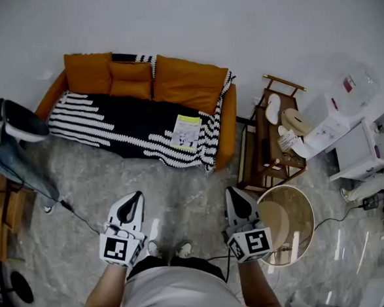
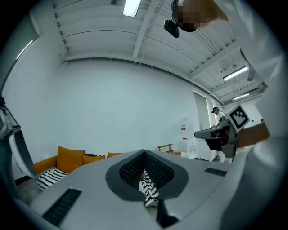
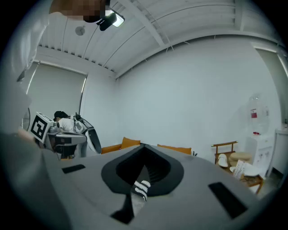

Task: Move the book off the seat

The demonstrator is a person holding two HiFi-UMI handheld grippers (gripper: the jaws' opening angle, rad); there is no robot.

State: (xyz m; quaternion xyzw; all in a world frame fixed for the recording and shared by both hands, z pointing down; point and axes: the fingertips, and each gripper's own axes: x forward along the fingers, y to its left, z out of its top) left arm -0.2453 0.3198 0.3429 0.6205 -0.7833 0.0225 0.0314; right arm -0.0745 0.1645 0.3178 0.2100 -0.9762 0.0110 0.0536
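Note:
A book (image 1: 187,131) with a yellow-green and white cover lies flat on the right part of the orange sofa's (image 1: 194,84) seat, on a black-and-white striped blanket (image 1: 111,125). Both grippers are held low in front of the person, well short of the sofa and pointing toward it. My left gripper (image 1: 135,196) (image 2: 144,153) is shut and empty. My right gripper (image 1: 233,191) (image 3: 143,147) also has its jaws together, nothing between them. In both gripper views only a sliver of striped blanket shows past the jaws; the book is hidden.
A wooden rack (image 1: 270,141) with slippers stands right of the sofa, a round wooden stool (image 1: 288,221) in front of it. White appliances (image 1: 348,142) fill the right edge. A grey machine (image 1: 13,129) and a floor cable (image 1: 78,216) are at the left. Another person (image 3: 63,122) stands in the background.

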